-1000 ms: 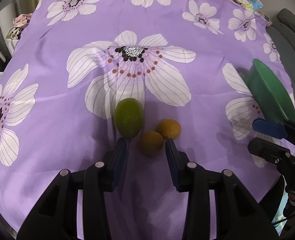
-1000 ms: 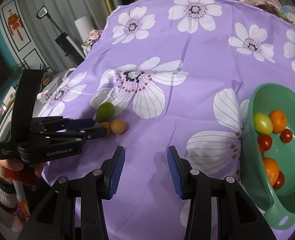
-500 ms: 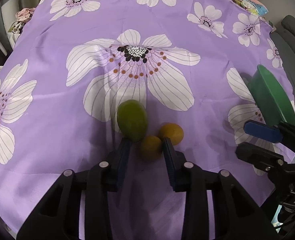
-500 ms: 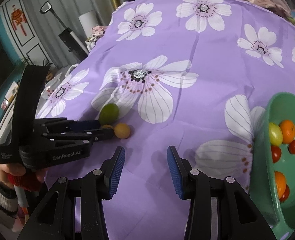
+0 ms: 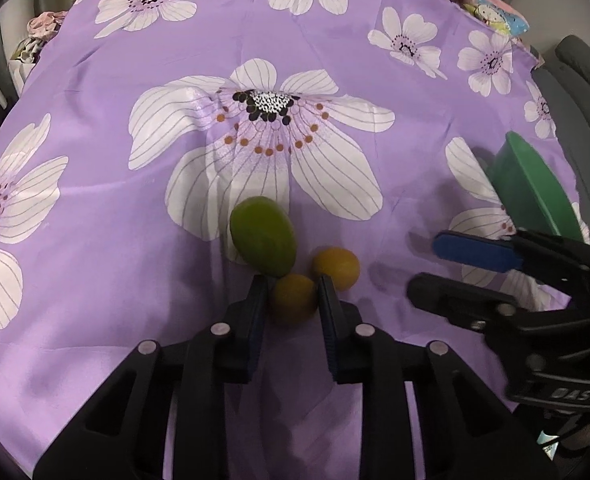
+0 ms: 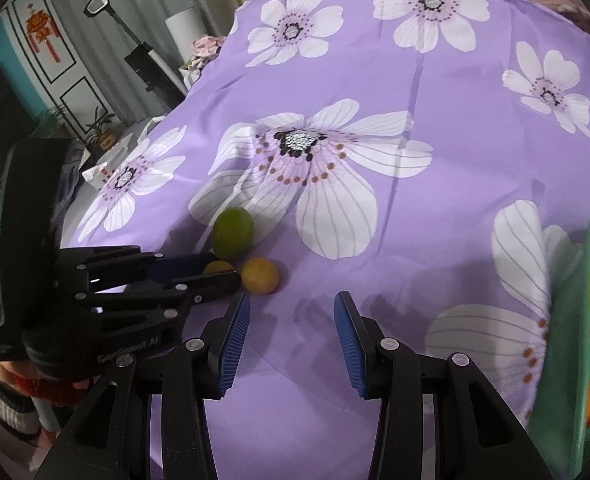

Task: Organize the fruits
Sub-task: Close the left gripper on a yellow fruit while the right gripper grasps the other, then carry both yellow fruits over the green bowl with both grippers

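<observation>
Left wrist view: left gripper (image 5: 291,292) fingers clamp the yellow fruit (image 5: 294,298); right gripper (image 6: 291,320) fingers gape wide.

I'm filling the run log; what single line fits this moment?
left tongs: shut on near yellow fruit | right tongs: open, idle | green fruit, far yellow fruit: on cloth | bowl: right
</observation>
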Demonstrator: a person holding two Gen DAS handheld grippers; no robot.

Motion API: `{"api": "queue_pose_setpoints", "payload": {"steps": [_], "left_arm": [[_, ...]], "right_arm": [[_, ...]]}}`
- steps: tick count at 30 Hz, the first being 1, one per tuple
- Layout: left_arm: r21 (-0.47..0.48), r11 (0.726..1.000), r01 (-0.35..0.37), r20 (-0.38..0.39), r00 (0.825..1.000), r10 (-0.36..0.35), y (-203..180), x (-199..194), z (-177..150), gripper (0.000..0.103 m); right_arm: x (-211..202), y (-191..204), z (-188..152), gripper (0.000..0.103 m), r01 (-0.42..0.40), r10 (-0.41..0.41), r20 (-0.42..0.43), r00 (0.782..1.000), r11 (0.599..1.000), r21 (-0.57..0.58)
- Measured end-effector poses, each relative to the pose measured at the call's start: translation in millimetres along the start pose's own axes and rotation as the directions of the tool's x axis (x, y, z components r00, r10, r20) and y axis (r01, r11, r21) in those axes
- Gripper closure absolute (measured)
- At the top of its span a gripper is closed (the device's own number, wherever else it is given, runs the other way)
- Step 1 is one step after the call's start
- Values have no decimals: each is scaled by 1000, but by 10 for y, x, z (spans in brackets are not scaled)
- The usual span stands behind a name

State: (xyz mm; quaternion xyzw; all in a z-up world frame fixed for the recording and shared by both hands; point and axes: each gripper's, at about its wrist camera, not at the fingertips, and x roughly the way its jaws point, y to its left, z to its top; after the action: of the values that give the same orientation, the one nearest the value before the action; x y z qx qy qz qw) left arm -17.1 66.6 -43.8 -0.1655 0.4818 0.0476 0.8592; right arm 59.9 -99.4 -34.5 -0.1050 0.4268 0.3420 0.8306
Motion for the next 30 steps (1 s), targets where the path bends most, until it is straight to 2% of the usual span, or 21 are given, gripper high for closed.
{"api": "queue_pose_setpoints", "payload": {"steps": [8, 16, 24, 30], "left_arm": [[-1, 999, -32, 13, 999, 32, 62, -67, -55, 78], [1, 1000, -22, 29, 999, 22, 85, -122, -81, 78], [-20, 1000, 3, 56, 998, -2, 149, -247, -113, 78], [-27, 1000, 5, 50, 999, -4, 183, -246, -121, 78]], "right_arm": [[231, 159, 57, 59, -16, 14, -51, 999, 998, -53], [331, 164, 129, 59, -2, -4, -76, 997, 997, -78], [406, 293, 174, 59, -32, 15, -107, 994, 987, -158], [527, 341, 208, 59, -37, 14, -130, 991, 984, -172]]}}
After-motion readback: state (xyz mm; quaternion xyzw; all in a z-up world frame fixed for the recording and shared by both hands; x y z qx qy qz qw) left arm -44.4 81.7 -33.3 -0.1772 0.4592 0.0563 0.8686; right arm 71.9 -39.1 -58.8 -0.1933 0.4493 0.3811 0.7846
